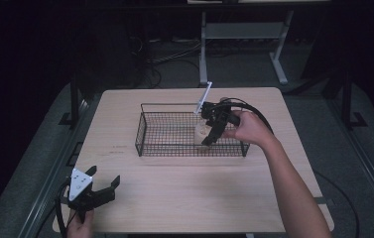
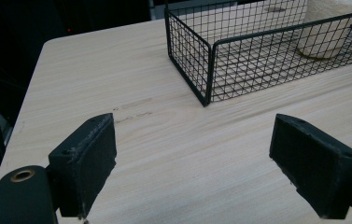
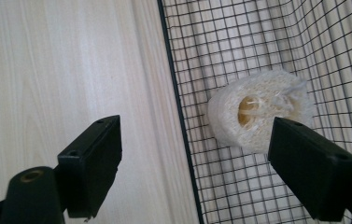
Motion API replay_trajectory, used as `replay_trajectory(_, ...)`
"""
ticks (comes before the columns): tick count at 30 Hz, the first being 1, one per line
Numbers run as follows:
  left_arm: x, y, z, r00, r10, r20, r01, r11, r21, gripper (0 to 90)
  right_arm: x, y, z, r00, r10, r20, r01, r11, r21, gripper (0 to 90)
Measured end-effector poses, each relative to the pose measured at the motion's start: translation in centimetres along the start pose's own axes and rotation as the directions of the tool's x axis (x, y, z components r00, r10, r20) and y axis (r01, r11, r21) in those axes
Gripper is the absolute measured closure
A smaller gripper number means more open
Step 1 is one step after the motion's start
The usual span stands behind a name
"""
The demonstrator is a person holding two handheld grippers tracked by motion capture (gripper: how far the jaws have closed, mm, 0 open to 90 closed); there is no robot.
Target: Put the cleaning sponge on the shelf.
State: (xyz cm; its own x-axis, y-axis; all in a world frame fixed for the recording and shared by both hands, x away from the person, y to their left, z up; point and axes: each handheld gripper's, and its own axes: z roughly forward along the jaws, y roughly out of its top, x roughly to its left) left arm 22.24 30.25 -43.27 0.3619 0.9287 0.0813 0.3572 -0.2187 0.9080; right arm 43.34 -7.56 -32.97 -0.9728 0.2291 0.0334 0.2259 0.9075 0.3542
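We see the wire basket (image 1: 174, 133) standing on the worktop (image 1: 184, 198) around its middle, nearer the far edge than the near one. In the basket, toward its right end and close to its near wall, sits the loofah roll (image 1: 202, 134). The right tool (image 1: 209, 140) hangs over the basket's right part, just above the roll. The left tool (image 1: 106, 186) sits by the near left corner of the worktop, well apart from the basket.
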Motion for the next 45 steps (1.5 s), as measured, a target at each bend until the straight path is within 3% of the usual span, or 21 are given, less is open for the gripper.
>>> replay_trajectory(37, -0.3, -0.1, 0.1, 0.9999, 0.007, 0.014, -0.007, 0.9999, 0.008, 14.1, 4.1, -5.0, 0.7, 0.9996, 0.018, 0.023, -0.018, 1.000, 0.012, 16.9)
replay_trajectory(45, -0.3, 0.0, 0.0, 0.9999, 0.010, 0.010, -0.010, 0.9999, 0.002, 14.0, 4.8, -5.7, 0.8, 0.9998, 0.020, 0.002, -0.020, 1.000, -0.012, 17.0)
